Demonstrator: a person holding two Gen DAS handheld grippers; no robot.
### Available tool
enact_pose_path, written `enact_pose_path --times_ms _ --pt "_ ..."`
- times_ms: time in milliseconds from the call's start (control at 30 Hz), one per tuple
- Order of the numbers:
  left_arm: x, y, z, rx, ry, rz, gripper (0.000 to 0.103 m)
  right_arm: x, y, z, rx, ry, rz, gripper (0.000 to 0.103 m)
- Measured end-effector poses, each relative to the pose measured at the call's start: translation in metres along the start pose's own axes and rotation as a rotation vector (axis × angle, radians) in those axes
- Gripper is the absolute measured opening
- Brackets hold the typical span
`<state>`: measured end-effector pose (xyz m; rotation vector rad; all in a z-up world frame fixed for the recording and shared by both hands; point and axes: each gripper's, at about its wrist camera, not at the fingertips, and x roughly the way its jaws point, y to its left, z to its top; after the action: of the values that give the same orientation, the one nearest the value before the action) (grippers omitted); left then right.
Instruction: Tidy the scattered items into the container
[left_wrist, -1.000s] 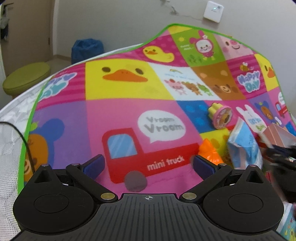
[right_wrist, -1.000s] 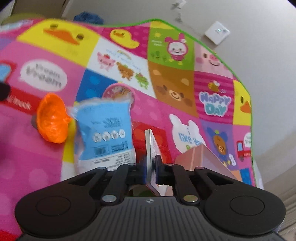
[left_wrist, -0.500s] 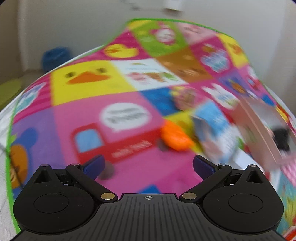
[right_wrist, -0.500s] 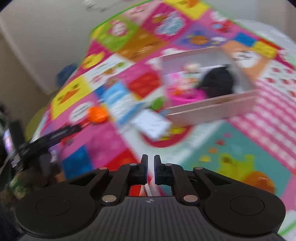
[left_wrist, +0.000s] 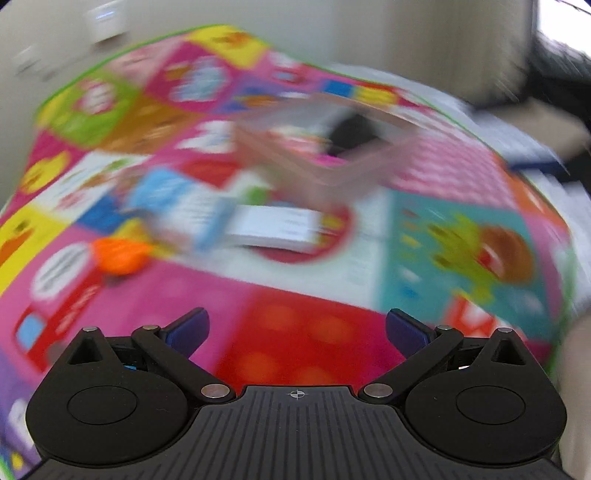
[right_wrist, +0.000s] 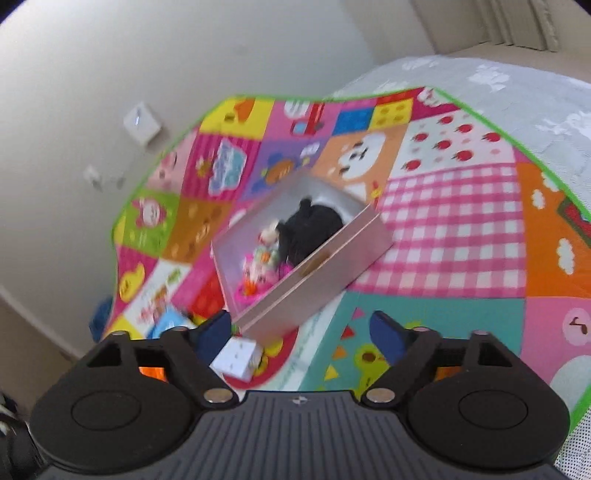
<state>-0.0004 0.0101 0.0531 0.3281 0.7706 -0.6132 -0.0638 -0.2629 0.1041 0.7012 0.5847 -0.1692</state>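
The pink cardboard box (right_wrist: 325, 280) lies on the colourful play mat and holds a black item (right_wrist: 310, 229) and small pink toys (right_wrist: 258, 269). My right gripper (right_wrist: 299, 332) is open and empty, above and in front of the box. A small white box (right_wrist: 238, 358) lies on the mat just before the left finger. In the blurred left wrist view my left gripper (left_wrist: 295, 332) is open and empty. Ahead of it lie the white box (left_wrist: 273, 225), a blue and white packet (left_wrist: 173, 206), an orange toy (left_wrist: 118, 254) and the pink box (left_wrist: 332, 147).
The play mat (right_wrist: 454, 229) covers a white bed (right_wrist: 517, 85) whose edge drops off at the right. A wall with a white switch plate (right_wrist: 142, 122) stands behind. The mat's green border (right_wrist: 554, 181) marks its limit.
My right gripper has opened and let go of the white box, which now lies on the mat. Both grippers have swung to the right and the box has come into fuller view.
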Motion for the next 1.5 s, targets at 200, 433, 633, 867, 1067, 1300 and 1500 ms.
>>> enact_pose_path --times_ms 200,433,633,867,1067,1300,1500 --pt "0.011 -0.059 -0.013 0.246 0.055 -0.088 0.103 -0.021 -0.012 0.012 0.037 -0.023 0.074 0.085" --pt "0.017 -0.098 -0.014 0.287 0.059 -0.163 0.103 -0.045 -0.019 0.028 -0.062 -0.001 0.051 0.094" --pt "-0.004 -0.039 0.007 0.021 -0.027 0.049 0.103 -0.021 0.019 0.015 -0.312 0.096 0.027 0.087" --pt "-0.026 0.093 0.001 -0.647 -0.133 0.428 0.103 0.066 0.124 -0.042 -0.877 0.276 0.060 0.042" --pt "-0.028 0.128 -0.010 -0.790 -0.150 0.473 0.103 0.144 0.175 -0.090 -1.164 0.279 -0.027 0.042" --pt "-0.024 0.136 -0.015 -0.839 -0.152 0.420 0.103 0.199 0.186 -0.098 -1.198 0.322 -0.086 0.063" --pt "-0.017 0.148 -0.024 -0.900 -0.121 0.413 0.103 0.195 0.176 -0.096 -1.171 0.406 -0.041 0.052"
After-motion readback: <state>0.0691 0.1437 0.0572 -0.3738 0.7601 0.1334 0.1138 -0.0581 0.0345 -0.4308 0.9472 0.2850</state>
